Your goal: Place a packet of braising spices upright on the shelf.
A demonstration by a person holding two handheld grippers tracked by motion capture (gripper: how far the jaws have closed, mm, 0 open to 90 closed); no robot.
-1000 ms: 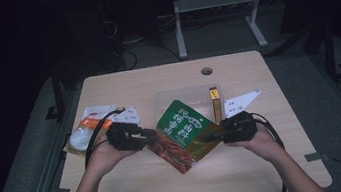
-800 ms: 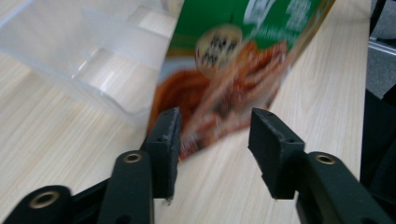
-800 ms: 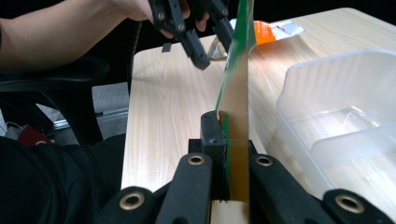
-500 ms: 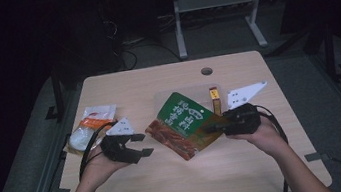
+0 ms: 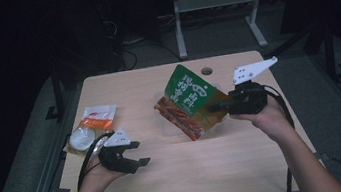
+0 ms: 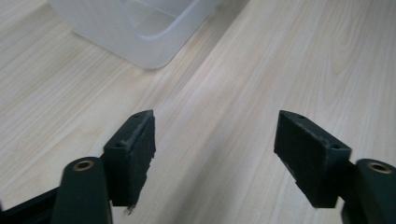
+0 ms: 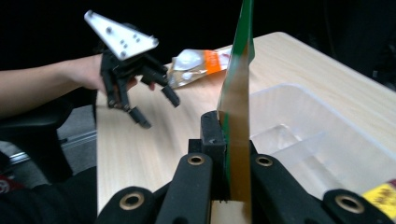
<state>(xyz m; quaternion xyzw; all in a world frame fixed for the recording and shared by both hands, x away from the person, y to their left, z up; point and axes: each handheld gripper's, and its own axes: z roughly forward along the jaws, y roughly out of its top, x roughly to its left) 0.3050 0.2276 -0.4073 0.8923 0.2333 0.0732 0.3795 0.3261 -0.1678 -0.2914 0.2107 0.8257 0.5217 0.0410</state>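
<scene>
A green and brown snack bag (image 5: 188, 101) is lifted and tilted over a clear plastic container (image 5: 168, 125) at the table's middle. My right gripper (image 5: 216, 105) is shut on the bag's right edge; in the right gripper view the bag (image 7: 237, 100) stands edge-on between the jaws, with the container (image 7: 312, 140) to its right. My left gripper (image 5: 139, 153) is open near the front left of the table, nothing between its fingers. In the left gripper view the gripper (image 6: 215, 154) hovers over bare wood, with a corner of the container (image 6: 135, 28) ahead.
An orange and white packet (image 5: 97, 117) and a round white lid or cup (image 5: 82, 138) lie at the table's left side. A yellow label (image 7: 380, 193) shows at the container's near corner in the right gripper view. A cable hole (image 5: 206, 71) sits near the far edge.
The left gripper has let go of the bag and pulled back toward the front left. The right gripper has lifted the bag up and tilted it over the container.
</scene>
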